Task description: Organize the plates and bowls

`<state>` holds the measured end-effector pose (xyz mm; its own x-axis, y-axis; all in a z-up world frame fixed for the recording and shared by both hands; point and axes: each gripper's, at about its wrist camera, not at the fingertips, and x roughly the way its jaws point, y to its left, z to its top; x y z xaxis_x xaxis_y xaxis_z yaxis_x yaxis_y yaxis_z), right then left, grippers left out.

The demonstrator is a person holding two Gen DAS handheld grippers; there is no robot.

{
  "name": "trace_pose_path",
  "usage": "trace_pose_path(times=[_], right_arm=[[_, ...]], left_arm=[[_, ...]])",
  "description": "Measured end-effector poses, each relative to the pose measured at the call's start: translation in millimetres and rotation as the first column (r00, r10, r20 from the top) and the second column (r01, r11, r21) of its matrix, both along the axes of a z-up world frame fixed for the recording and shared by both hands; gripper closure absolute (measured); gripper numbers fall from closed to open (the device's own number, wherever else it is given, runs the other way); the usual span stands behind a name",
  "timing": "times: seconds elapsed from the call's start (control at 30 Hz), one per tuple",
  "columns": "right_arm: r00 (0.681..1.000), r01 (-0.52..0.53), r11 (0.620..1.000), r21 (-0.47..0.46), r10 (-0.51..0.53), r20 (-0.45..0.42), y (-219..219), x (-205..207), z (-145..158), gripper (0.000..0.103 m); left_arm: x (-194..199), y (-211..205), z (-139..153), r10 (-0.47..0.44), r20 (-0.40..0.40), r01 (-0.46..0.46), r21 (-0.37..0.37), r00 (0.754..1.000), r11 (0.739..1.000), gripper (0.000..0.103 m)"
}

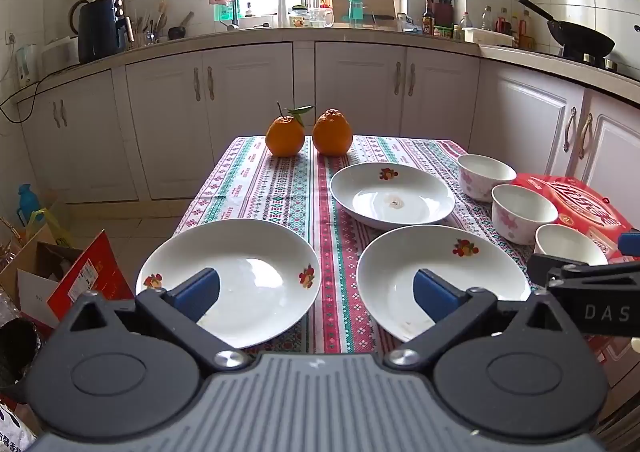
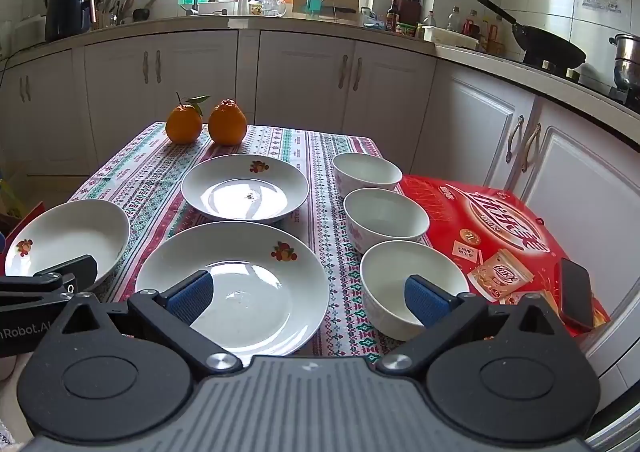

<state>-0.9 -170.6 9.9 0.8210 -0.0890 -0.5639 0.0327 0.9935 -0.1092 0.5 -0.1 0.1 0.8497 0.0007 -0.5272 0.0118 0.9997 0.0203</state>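
We see two oranges (image 1: pixel 285 135) (image 1: pixel 332 133) side by side at the far end of the patterned tablecloth (image 1: pixel 276 187), the left one with a leafy stem. A red snack box (image 2: pixel 500 228) lies at the table's right edge with a dark phone (image 2: pixel 576 294) resting on it. Behind, white cabinets (image 1: pixel 248 107) carry a counter holding a black wok (image 1: pixel 580 37), a dark kettle-like appliance (image 1: pixel 100 29) and a knife block (image 1: pixel 442 9).

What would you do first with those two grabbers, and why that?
Probably ease the right gripper forward onto the near rim of the closest plate. Both grippers are open and empty, with the left gripper between two plates. Three plates lie apart and three bowls stand in a row, nothing stacked yet, so stacking has to start with one plate.
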Motion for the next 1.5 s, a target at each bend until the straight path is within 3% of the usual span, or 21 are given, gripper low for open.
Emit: trace_pose_path(times=[1.5], right_arm=[[1.0,0.001,1.0,-0.014,-0.001,0.009,2.8,-2.7,4.5,0.0]], left_arm=[[-3.9,1.1,4.0,0.001,0.009,0.0,-0.012,1.0,1.0,0.001]])
